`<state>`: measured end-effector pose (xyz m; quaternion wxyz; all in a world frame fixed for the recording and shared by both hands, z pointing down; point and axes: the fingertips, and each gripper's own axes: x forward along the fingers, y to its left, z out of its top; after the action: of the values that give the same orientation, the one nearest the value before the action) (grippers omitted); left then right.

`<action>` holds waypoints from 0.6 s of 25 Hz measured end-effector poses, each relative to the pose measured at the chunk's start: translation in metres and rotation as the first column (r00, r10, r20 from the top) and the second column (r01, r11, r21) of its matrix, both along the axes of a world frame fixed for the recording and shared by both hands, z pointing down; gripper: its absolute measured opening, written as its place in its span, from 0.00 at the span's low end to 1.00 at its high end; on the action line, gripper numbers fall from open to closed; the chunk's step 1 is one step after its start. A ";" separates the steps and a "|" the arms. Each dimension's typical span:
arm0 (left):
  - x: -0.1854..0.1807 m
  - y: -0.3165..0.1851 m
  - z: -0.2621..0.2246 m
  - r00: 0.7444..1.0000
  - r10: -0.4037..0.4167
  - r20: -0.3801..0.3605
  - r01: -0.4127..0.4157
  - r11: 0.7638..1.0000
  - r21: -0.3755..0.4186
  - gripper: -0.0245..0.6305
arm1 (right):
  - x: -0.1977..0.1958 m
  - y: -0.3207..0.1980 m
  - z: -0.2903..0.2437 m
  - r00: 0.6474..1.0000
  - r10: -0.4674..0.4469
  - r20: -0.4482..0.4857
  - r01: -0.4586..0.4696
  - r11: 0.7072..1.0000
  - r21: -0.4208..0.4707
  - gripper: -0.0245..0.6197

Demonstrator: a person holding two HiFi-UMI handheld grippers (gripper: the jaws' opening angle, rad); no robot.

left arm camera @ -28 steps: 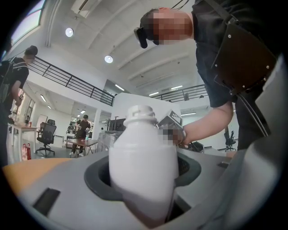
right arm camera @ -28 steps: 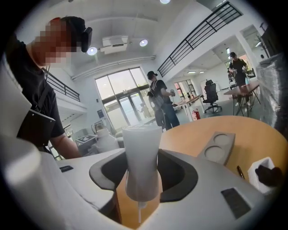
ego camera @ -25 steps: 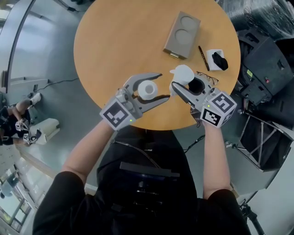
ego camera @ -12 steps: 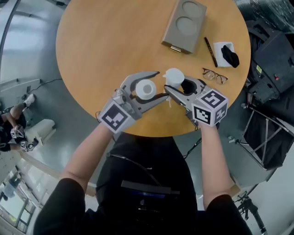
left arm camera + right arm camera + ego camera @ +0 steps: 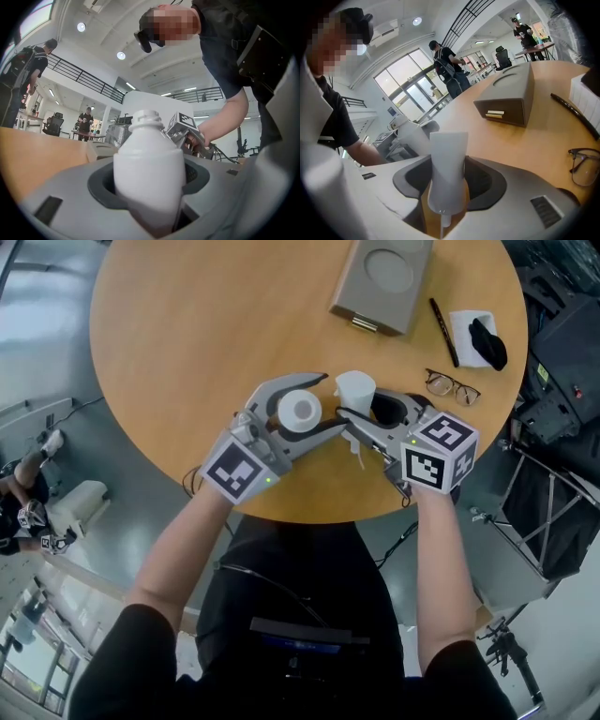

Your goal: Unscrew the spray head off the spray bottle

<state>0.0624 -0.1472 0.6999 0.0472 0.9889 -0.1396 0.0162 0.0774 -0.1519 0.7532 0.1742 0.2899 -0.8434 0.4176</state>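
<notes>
Bottle and spray head apart, one in each gripper.
The left gripper [image 5: 324,403] has its jaws wide, clamped on the white bottle [image 5: 147,173], whose threaded neck is bare. The right gripper [image 5: 367,414], jaws about half closed, pinches the spray head [image 5: 446,164], its thin tube hanging below. The two are side by side over the table's [image 5: 187,334] near edge, with glasses [image 5: 453,386] close by.

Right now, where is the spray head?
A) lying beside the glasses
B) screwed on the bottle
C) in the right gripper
C: the right gripper clamps the white spray head, while the spray bottle in the left gripper shows a bare threaded neck.
</notes>
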 end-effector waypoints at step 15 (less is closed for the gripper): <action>-0.014 0.022 0.041 0.979 0.085 0.187 -0.087 0.996 0.006 0.51 | -0.008 0.005 0.021 0.998 -0.019 0.065 0.024 0.997 -0.073 0.38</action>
<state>0.0485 -0.1252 0.7408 0.0264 0.9885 -0.1007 0.1100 0.0689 -0.1467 0.7744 0.1620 0.2605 -0.8357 0.4555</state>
